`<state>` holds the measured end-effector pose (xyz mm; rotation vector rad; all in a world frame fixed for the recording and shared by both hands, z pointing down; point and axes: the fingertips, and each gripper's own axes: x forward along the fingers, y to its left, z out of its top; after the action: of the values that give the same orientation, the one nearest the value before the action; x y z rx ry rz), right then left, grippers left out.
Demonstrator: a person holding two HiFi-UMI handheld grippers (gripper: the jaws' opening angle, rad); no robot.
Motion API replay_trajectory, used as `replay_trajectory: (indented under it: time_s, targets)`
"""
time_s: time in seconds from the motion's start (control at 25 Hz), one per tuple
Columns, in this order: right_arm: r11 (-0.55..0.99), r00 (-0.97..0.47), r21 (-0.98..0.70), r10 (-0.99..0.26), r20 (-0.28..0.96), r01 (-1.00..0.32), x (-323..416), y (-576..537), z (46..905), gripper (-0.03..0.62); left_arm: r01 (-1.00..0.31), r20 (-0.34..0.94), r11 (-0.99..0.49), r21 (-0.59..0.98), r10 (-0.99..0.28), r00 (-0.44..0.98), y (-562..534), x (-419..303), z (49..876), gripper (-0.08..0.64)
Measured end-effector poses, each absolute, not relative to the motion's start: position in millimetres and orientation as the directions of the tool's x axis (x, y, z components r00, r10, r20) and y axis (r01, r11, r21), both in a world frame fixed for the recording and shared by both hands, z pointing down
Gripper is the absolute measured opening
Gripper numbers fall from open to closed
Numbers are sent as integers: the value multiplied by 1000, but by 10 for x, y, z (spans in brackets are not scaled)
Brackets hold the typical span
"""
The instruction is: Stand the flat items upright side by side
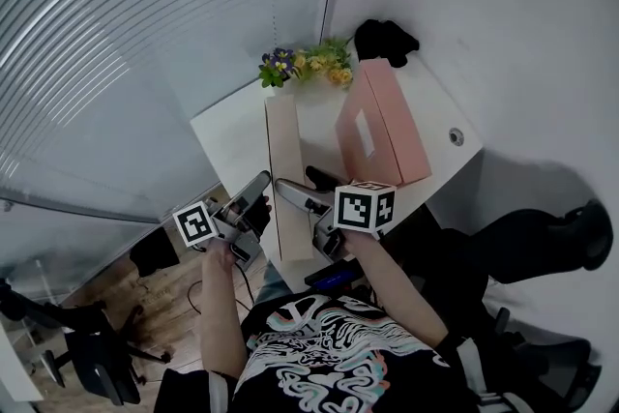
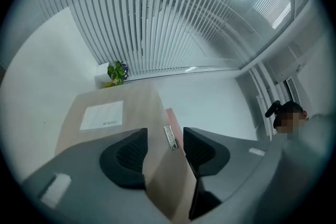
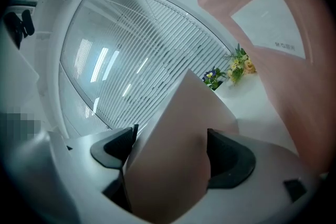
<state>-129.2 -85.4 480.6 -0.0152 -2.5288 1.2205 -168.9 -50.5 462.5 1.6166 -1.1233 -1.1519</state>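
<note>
Your left claw (image 2: 164, 134) was closed to a middle width on the thin edge of the beige file box (image 2: 115, 113), just beside its metal clasp (image 2: 170, 138). Your right claw (image 3: 171, 132) held a corner of the same box. It seemed to stand on its long edge on the white counter (image 1: 232, 135), near the pink file box (image 1: 382, 126), which stood upright. I judge the beige box stiff, light and rather smooth, so it could slip. Hold it by the edges, near the corners.
</note>
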Motion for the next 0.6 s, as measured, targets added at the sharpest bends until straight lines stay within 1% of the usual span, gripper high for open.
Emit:
replay_trajectory:
  time_s: [0.16, 0.4, 0.6]
  targets:
    - [634, -942, -756, 129, 311, -162, -1219, -896, 4816, 443, -224, -166, -202, 953, -971, 172, -497, -1597, 4686, 197]
    - [639, -939, -745, 101, 330, -193, -1118, -900, 4799, 446, -242, -82, -107, 964, -990, 112, -347, -1490, 4795, 202]
    - [625, -934, -745, 69, 349, -232, -1090, -917, 4833, 446, -235, -70, -97, 967, -990, 122, -337, -1447, 4803, 198]
